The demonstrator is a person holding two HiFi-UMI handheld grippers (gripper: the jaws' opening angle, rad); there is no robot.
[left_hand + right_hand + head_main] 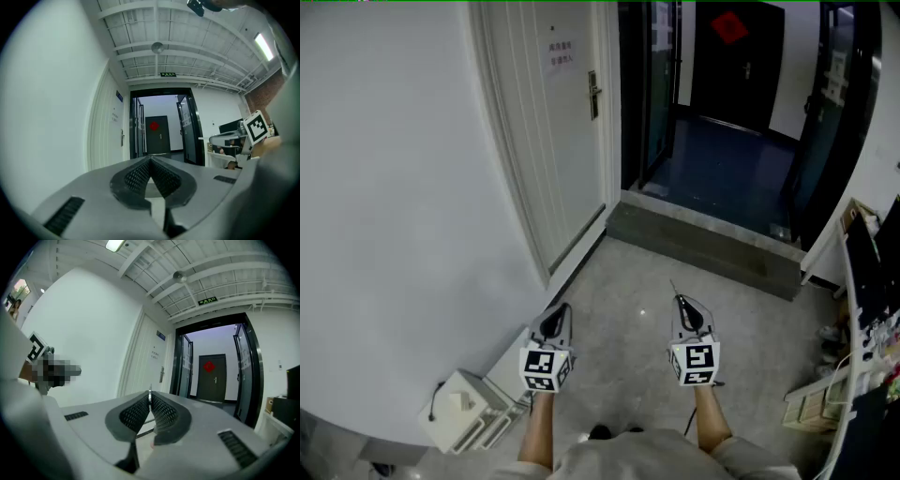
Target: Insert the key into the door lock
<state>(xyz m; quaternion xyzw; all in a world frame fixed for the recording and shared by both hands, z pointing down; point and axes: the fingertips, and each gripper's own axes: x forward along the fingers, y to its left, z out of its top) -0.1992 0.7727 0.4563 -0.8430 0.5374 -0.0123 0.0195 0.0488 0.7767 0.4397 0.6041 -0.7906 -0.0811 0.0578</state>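
Observation:
The white door (553, 141) stands shut ahead on the left, with its metal handle and lock (593, 94) at the right edge. The lock (162, 374) also shows in the right gripper view, and the lock (122, 137) small and far off in the left gripper view. My right gripper (682, 302) is shut on a thin metal key (150, 395) that sticks out edge-on past the pads; the key's tip (674, 288) points forward. My left gripper (560, 309) is shut with nothing in it. Both are held level, well short of the door.
A white box (464, 412) sits on the floor by the left wall. A grey step (703, 246) leads into a dark corridor with open glass doors and a dark door (741, 56) beyond. Shelves with clutter (862, 319) stand at the right.

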